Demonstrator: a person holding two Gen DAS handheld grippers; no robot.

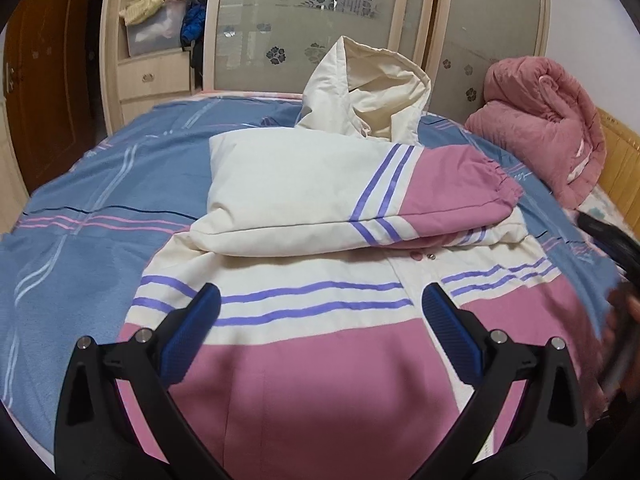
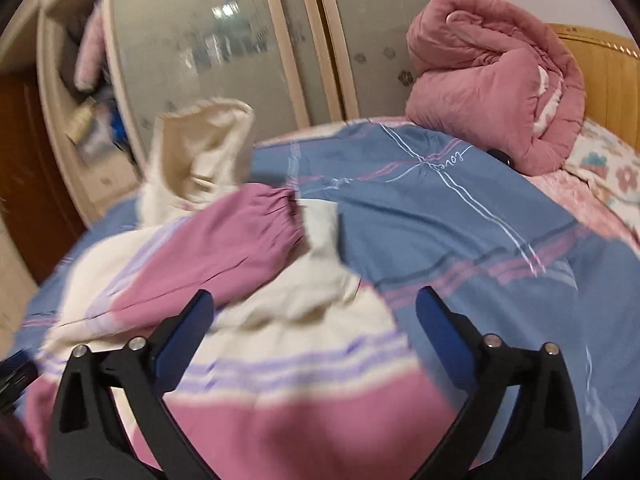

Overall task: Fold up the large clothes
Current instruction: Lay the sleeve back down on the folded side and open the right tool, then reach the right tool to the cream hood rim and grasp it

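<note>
A large cream and pink hooded jacket (image 1: 304, 288) with purple stripes lies on the bed. Both sleeves are folded across its chest, and the pink cuff (image 1: 492, 184) of the top sleeve points right. The cream hood (image 1: 372, 92) stands up at the far end. My left gripper (image 1: 320, 312) hovers open over the striped and pink lower part, with nothing between its blue pads. In the right wrist view, which is blurred, my right gripper (image 2: 316, 320) stands wide open above the jacket's right edge (image 2: 304, 344), near the pink cuff (image 2: 276, 216), holding nothing.
A blue plaid bedsheet (image 1: 100, 184) covers the bed. A rolled pink quilt (image 2: 492, 92) sits at the far right by the wooden headboard (image 2: 612, 80). A wardrobe with frosted sliding doors (image 1: 320, 20) and open shelves of clothes stands behind the bed.
</note>
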